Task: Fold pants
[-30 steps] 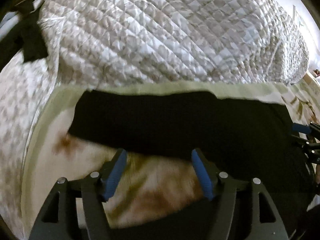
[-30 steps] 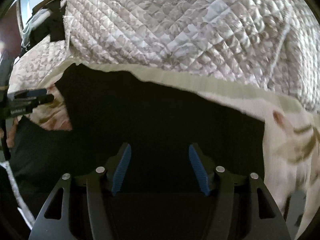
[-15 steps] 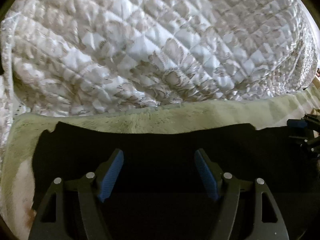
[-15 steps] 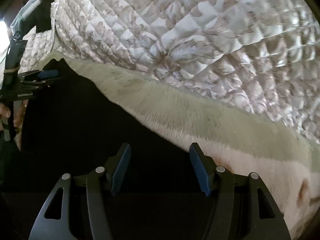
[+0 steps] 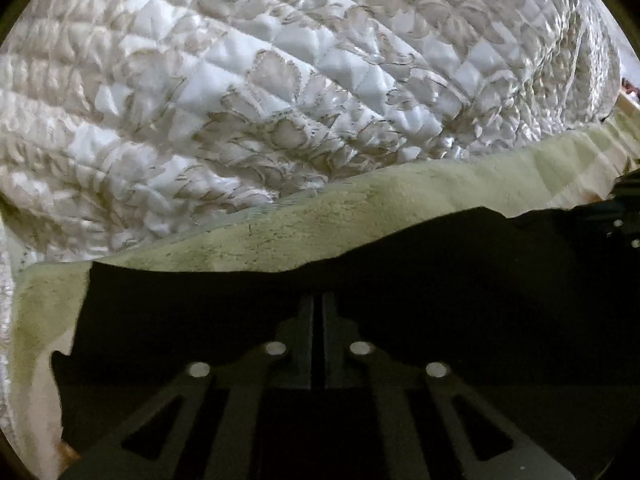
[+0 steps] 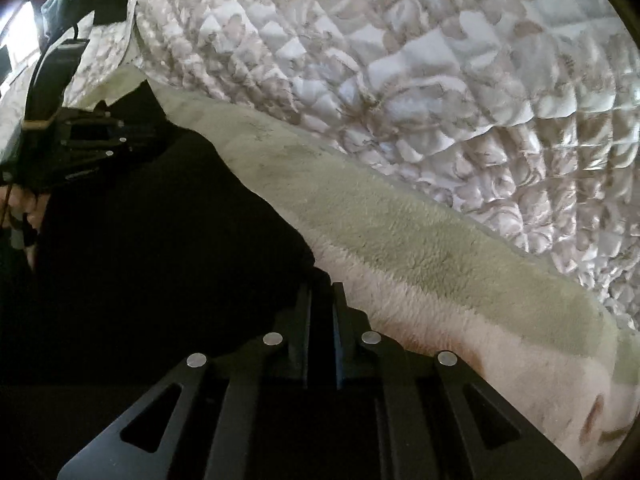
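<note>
On my far left, the quilted white bedspread rises like a wall behind the plush green blanket I am working on. The black pants lie across that blanket, and their far edge runs from a squared corner at my left up toward the right.

My left gripper is low on the cloth with its fingers drawn together, only a thin slit between them. I judge it has pinched the near edge of the pants, though black on black hides the fabric in the slit (I would not swear to how much it has).

Moving right, the pants fill the left half of the right wrist view, and the left gripper shows there at the far side of the cloth. My right gripper sits at the right-hand border of the pants, where the black cloth meets the blanket. Its fingers are likewise nearly closed, seemingly on that edge.

To do this fold well, I should lift both grips together and level, so the edge stays taut between them. I would carry it over to meet the far edge squarely, not at a slant. The risk is catching blanket pile with the pants on the right, so I would check that only black cloth comes up.
</note>
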Demonstrator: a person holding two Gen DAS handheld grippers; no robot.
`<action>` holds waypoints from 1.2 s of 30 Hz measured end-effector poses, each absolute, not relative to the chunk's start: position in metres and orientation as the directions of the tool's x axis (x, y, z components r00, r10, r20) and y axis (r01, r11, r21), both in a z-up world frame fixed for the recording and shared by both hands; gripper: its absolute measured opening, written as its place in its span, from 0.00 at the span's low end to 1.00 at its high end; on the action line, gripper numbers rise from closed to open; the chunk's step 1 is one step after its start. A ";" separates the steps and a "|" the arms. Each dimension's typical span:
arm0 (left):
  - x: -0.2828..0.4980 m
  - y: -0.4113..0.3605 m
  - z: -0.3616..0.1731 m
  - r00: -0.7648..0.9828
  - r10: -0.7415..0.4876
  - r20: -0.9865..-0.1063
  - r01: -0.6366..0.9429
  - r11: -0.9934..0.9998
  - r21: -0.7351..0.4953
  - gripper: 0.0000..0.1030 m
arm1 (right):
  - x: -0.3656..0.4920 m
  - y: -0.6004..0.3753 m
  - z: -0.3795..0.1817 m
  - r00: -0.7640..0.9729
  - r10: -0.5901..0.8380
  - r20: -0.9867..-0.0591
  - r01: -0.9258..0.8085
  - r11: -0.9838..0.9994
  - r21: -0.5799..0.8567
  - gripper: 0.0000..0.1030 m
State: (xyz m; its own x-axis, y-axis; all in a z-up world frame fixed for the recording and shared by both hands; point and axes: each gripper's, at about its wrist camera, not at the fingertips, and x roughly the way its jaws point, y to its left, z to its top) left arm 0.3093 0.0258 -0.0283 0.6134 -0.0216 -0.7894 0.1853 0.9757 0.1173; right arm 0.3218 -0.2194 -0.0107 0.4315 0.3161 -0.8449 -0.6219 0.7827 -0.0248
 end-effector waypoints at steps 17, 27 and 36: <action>0.098 0.051 0.072 0.759 -0.130 -0.638 0.095 0.992 -0.088 0.04 | 0.099 -0.240 0.085 0.530 0.473 -0.703 -0.597 0.797 0.086 0.07; 0.007 0.043 0.008 0.612 -0.129 -0.780 0.038 0.990 -0.133 0.04 | 0.004 -0.260 0.001 0.372 0.463 -0.804 -0.417 0.857 0.301 0.09; -0.012 0.054 0.026 0.646 -0.097 -0.757 -0.014 0.990 -0.139 0.11 | -0.023 -0.288 0.019 0.455 0.501 -0.736 -0.319 0.864 0.391 0.46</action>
State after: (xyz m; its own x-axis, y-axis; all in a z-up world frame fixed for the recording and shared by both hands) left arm -0.0117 0.0541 0.0259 0.6460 -0.0971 -0.7571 -0.0138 0.9902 -0.1387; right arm -0.0227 -0.2884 0.0192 0.4553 0.5010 -0.7360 -0.3187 0.8636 0.3907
